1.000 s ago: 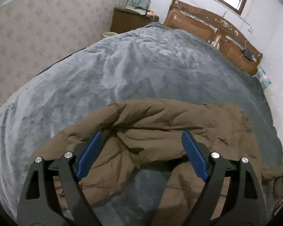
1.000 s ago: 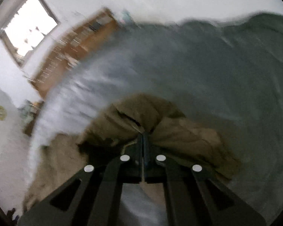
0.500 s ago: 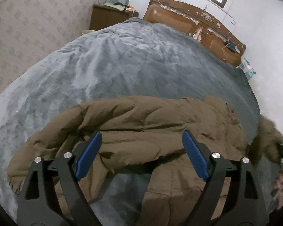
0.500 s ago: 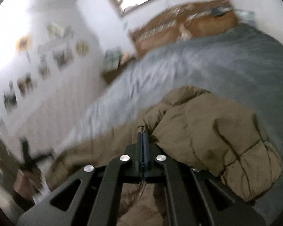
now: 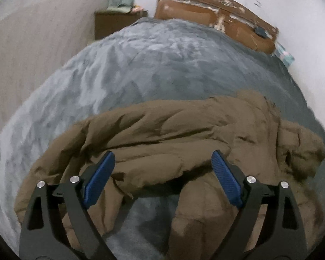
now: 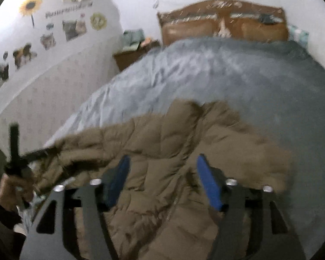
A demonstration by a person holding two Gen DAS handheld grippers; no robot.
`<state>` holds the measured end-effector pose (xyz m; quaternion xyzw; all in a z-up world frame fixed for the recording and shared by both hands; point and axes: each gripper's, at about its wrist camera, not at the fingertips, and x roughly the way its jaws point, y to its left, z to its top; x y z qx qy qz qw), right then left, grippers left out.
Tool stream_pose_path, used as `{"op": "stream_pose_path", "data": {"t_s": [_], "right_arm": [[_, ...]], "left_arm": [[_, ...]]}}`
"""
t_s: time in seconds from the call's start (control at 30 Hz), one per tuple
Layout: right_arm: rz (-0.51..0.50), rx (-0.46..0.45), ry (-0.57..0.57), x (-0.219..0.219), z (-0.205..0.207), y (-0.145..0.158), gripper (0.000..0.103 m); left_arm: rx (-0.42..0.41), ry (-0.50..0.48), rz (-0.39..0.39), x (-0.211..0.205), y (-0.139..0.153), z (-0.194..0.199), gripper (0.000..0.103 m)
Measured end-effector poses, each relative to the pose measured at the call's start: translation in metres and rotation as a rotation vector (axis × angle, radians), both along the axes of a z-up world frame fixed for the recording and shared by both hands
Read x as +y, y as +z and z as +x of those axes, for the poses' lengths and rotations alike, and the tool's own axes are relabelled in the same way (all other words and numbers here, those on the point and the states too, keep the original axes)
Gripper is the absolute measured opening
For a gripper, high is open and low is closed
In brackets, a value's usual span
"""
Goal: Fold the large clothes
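Bed (image 5: 153, 69) under grey blanket fills both views, with my brown padded coat (image 5: 173, 130) crumpled across its near edge, long axis running side to side. My left fingers (image 5: 101, 173) are spread wide and opening further, empty, above the coat's left part. My right fingers (image 6: 208, 179) are opening above its zipper (image 6: 173, 203), nothing between them; both hands look equally near.

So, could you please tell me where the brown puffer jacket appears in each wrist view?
Left wrist: brown puffer jacket fills the lower half, behind the left gripper.
Right wrist: it spreads across lower centre, behind the right gripper, whose jaws are opening.
Shared landmark: the wooden headboard.
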<state>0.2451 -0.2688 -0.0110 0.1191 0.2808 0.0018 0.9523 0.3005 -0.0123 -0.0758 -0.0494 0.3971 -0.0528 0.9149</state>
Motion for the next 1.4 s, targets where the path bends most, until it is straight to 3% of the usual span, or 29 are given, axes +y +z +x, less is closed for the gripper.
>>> {"op": "stream_pose_path", "data": {"t_s": [0.07,0.2,0.37,0.5,0.67,0.77,1.03,1.23,1.27,1.3,1.33,1.37,1.4], "right_arm": [[0.02,-0.009,-0.059,-0.022,-0.028,0.014,0.079],[-0.042,-0.072,-0.164,-0.054,-0.067,0.024,0.079],[0.021,-0.092,-0.295,-0.099,-0.086,0.026,0.079],[0.005,-0.136,-0.323,-0.12,-0.104,0.036,0.079],[0.023,-0.127,-0.364,-0.146,-0.12,0.028,0.079],[0.036,-0.122,-0.394,-0.159,-0.127,0.024,0.079],[0.072,-0.123,-0.398,-0.17,-0.128,0.018,0.079],[0.037,-0.1,-0.36,-0.158,-0.117,0.016,0.079],[0.033,-0.096,-0.357,-0.157,-0.115,0.015,0.079],[0.03,-0.092,-0.349,-0.156,-0.113,0.014,0.079],[0.028,-0.088,-0.343,-0.155,-0.112,0.013,0.079],[0.025,-0.085,-0.34,-0.154,-0.111,0.013,0.079],[0.021,-0.079,-0.339,-0.153,-0.11,0.012,0.079]], "left_arm": [[-0.029,-0.051,0.036,-0.023,0.009,-0.011,0.09],[-0.072,-0.16,0.071,-0.078,0.018,-0.035,0.098],[-0.046,-0.272,0.119,-0.16,0.013,-0.056,0.098],[-0.018,-0.329,0.169,-0.233,0.008,-0.062,0.1],[0.012,-0.431,0.227,-0.321,-0.006,-0.073,0.1],[0.009,-0.493,0.3,-0.367,-0.018,-0.082,0.1],[0.022,-0.427,0.39,-0.405,-0.041,-0.064,0.1],[0.015,-0.366,0.364,-0.397,-0.046,-0.041,0.099],[0.009,-0.377,0.348,-0.397,-0.044,-0.041,0.086],[0.007,-0.393,0.328,-0.396,-0.041,-0.04,0.061],[0.01,-0.4,0.307,-0.393,-0.037,-0.038,0.048],[0.012,-0.404,0.26,-0.386,-0.031,-0.035,0.023],[0.006,-0.395,0.225,-0.379,-0.023,-0.033,0.012]]}}
